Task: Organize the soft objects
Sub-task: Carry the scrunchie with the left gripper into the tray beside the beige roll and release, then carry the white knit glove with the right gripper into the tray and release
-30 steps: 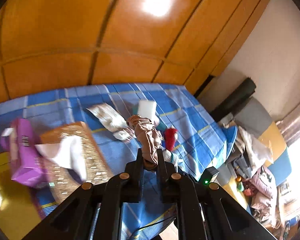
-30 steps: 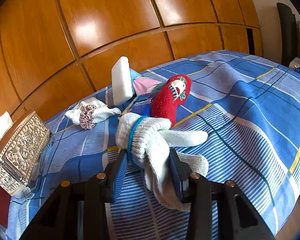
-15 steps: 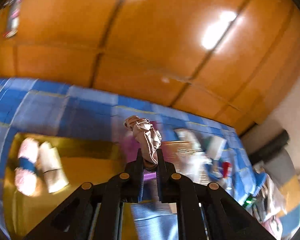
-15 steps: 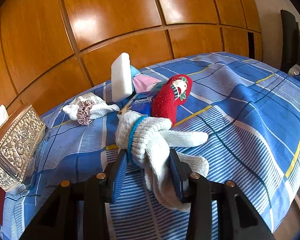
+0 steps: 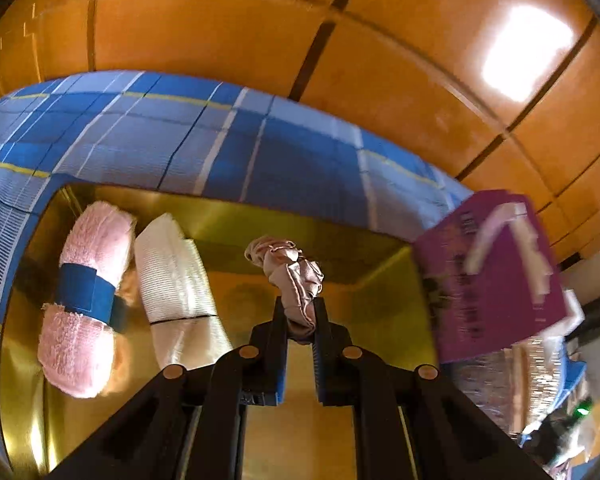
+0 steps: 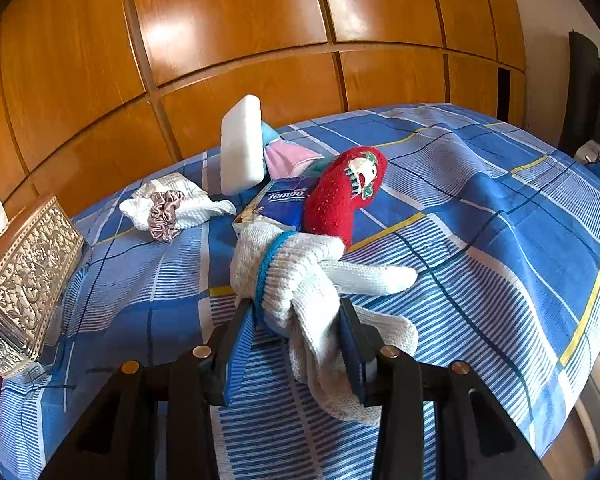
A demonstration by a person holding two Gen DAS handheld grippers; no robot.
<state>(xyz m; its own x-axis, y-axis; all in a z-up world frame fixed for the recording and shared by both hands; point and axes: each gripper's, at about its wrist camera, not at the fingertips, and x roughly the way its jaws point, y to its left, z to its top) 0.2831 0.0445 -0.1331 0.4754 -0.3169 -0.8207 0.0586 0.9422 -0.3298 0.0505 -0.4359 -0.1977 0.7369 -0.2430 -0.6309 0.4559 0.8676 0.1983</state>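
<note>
Dangling crumpled beige satin scrunchie [image 5: 290,280], pinched

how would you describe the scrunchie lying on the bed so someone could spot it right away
On the blue plaid bedspread, look near the wooden wall, between the embossed silver box and the upright white block. There a crumpled white cloth lies with the scrunchie on it: the only shiny, ruffled mauve ring there.

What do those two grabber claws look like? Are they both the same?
Yes, they match. The left gripper and right gripper are both black plastic, with chunky angled arms joined by round brass-coloured rivets. Each has two flat fingers faced with blue ribbed pads. No cables, sleeves or hands show.
</note>
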